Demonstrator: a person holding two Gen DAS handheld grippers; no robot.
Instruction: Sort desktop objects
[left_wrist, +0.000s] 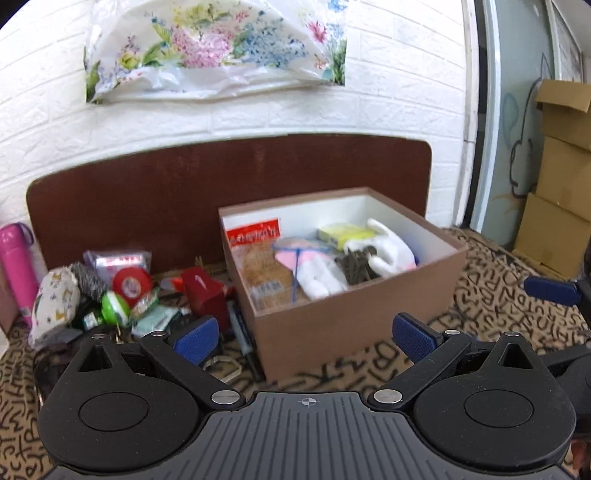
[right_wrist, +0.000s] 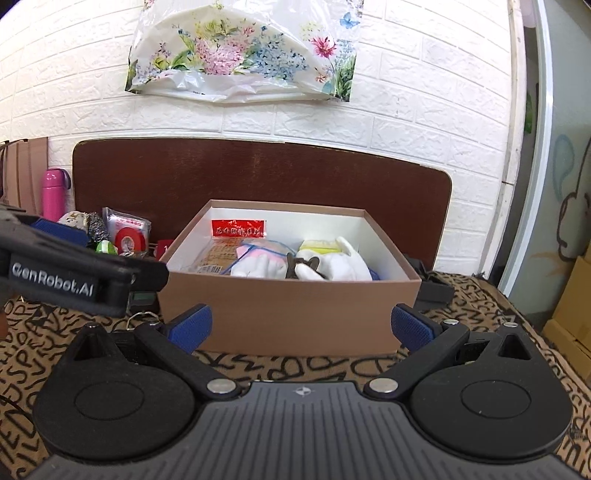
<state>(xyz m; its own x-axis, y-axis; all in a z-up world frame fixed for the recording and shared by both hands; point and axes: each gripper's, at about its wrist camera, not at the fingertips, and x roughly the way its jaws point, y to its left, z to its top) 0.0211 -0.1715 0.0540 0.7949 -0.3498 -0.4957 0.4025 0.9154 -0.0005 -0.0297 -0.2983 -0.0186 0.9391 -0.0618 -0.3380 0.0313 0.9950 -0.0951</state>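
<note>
A brown cardboard box (left_wrist: 354, 325) stands on the patterned cloth, open on top; it also shows in the right wrist view (right_wrist: 295, 310). Inside lie a snack bag with a red label (left_wrist: 258, 258), white gloves (left_wrist: 388, 251), a yellow pack (left_wrist: 343, 232) and a dark clip (left_wrist: 356, 267). A heap of loose objects lies left of the box: a red tape roll (left_wrist: 131, 284), a green ball (left_wrist: 114, 308), a red box (left_wrist: 205, 290), a patterned pouch (left_wrist: 55, 299). My left gripper (left_wrist: 306, 334) is open and empty in front of the box. My right gripper (right_wrist: 301, 325) is open and empty, facing the box's front wall.
A pink bottle (left_wrist: 16, 266) stands at the far left. A dark wooden board (left_wrist: 184, 184) leans on the white brick wall behind. Cardboard cartons (left_wrist: 561, 177) are stacked at the right. The left gripper's body (right_wrist: 74, 273) crosses the right wrist view's left side.
</note>
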